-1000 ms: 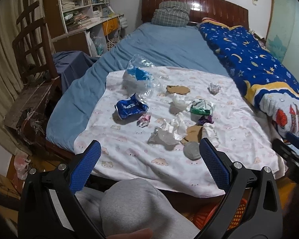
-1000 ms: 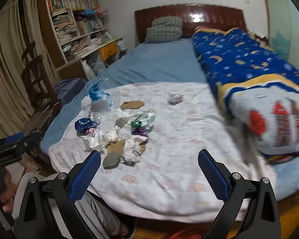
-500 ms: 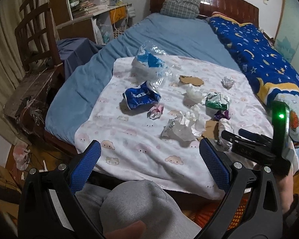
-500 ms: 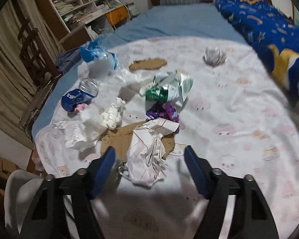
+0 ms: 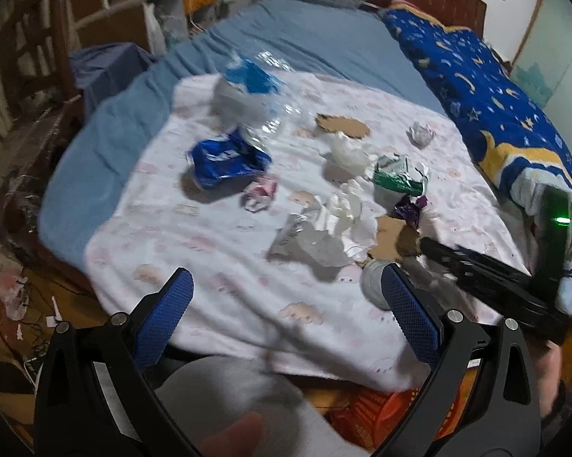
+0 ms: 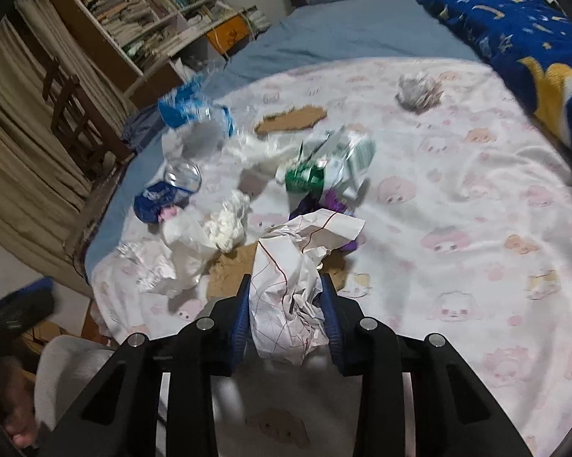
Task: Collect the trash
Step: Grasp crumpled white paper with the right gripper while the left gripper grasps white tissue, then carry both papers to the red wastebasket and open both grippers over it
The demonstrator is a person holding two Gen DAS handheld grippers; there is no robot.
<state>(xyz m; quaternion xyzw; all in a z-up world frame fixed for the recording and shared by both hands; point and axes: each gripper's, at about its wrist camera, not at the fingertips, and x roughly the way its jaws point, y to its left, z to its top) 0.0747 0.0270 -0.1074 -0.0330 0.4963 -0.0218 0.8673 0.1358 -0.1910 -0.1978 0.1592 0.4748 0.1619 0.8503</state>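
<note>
Crumpled paper [image 6: 286, 297] sits pinched in the right hand-held gripper [image 6: 286, 301], unseen beyond the wide-open left one [image 5: 286, 304].

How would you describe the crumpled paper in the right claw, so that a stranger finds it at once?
Start at the pink-patterned white sheet spread over the bed, and go to the trash pile near its front edge. The right claw is shut on a crumpled white paper. Unlike the plain white tissues beside it, it carries thin red ruled lines.

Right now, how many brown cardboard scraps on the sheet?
2. far cardboard scrap lies alone toward the blue bedding, by the clear plastic. near cardboard scrap sits under the crumpled paper held by the right gripper. More may be hidden under the pile.
</note>
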